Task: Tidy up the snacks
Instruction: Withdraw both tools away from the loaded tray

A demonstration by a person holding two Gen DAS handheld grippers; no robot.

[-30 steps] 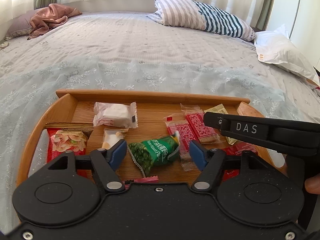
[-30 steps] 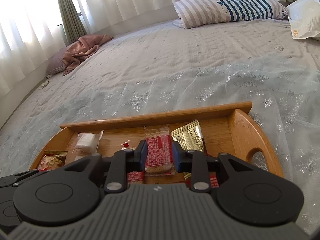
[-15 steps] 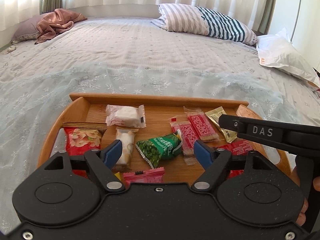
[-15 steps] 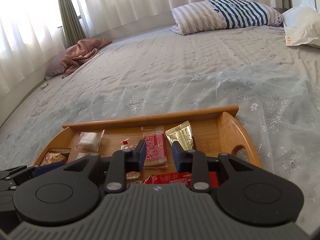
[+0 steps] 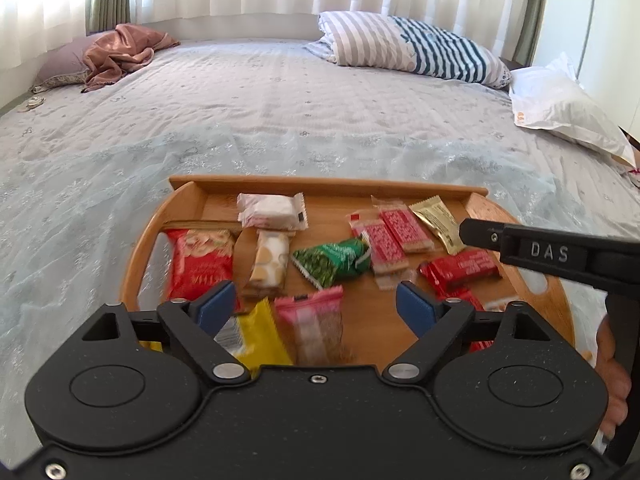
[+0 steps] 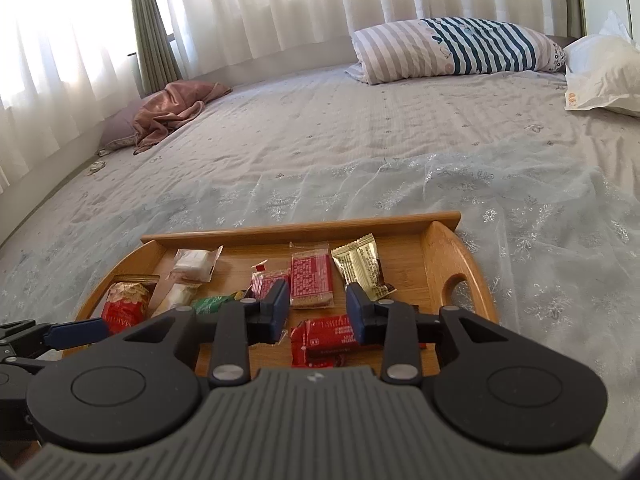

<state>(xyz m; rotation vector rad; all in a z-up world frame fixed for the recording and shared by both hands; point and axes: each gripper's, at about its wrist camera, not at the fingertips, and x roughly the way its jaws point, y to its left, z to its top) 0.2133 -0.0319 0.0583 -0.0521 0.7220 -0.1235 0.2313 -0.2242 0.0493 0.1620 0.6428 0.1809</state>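
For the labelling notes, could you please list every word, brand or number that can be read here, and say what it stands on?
"DAS": raised letters on the side of the right gripper, seen from the left wrist view.
Orange mark on the white bag: too small to read.
Print on the red packet, green packet, gold packet and red peanut bag in the wooden tray: blurred, not readable.

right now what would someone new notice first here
A wooden tray on the bed holds bright snack packets, the green packet in the middle and a gold packet toward its far right. Both grippers hang over its near edge with jaws opening and nothing between them: left gripper, right gripper.
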